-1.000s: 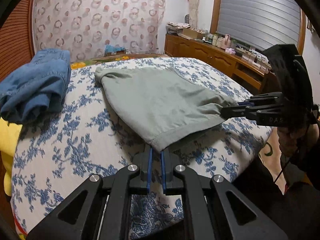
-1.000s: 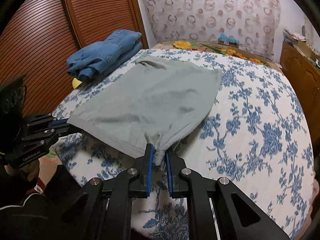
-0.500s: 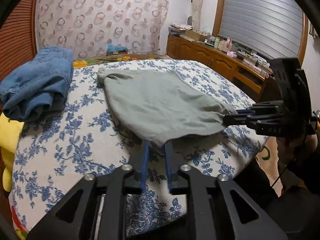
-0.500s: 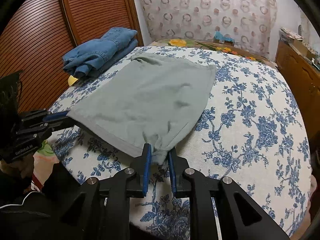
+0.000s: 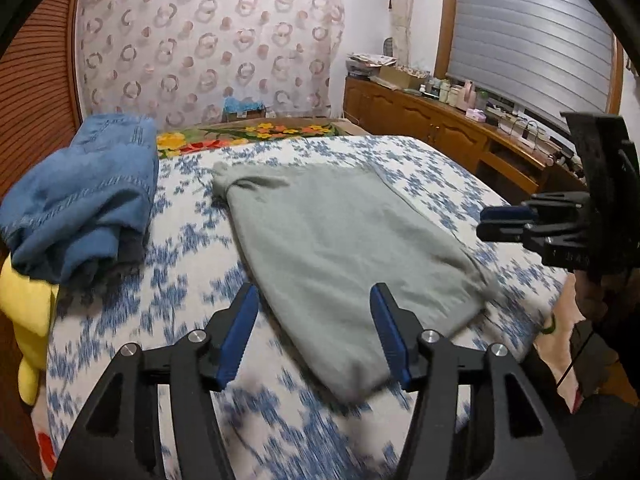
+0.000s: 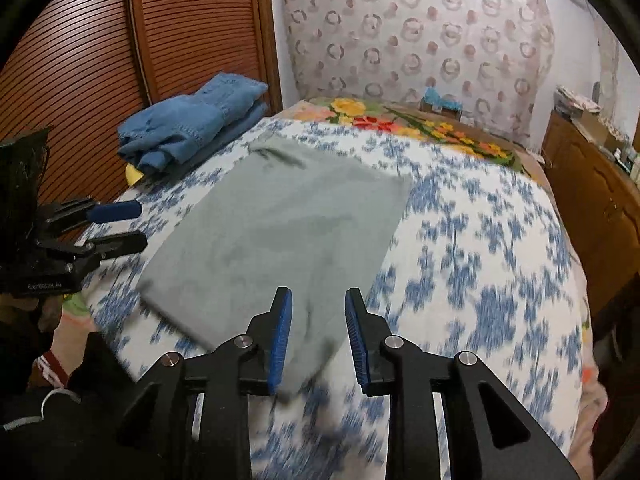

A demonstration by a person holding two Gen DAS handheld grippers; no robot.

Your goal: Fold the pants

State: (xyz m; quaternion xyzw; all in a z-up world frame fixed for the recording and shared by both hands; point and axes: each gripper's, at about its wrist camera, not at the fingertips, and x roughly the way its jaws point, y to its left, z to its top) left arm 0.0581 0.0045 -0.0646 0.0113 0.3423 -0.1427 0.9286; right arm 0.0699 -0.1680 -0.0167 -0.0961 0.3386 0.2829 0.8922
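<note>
The grey-green pants (image 5: pixel 340 248) lie folded flat on the blue-flowered bedspread (image 5: pixel 192 280); they also show in the right wrist view (image 6: pixel 280 224). My left gripper (image 5: pixel 314 334) is open, its blue pads either side of the near edge of the pants, holding nothing. My right gripper (image 6: pixel 318 336) is open just above the near corner of the pants. Each gripper shows in the other's view, the right one (image 5: pixel 504 220) at the right and the left one (image 6: pixel 116 226) at the left.
A folded pile of blue jeans (image 5: pixel 80 200) sits at the bed's left side, over something yellow (image 5: pixel 28 312). A wooden sideboard (image 5: pixel 440 136) with clutter runs along the right wall. A slatted wooden door (image 6: pixel 120 40) stands on the left. The bed's edge is close below me.
Both grippers have opened and let go of the near edge of the pants, which now lie flat on the bed. Both grippers have lifted back slightly.
</note>
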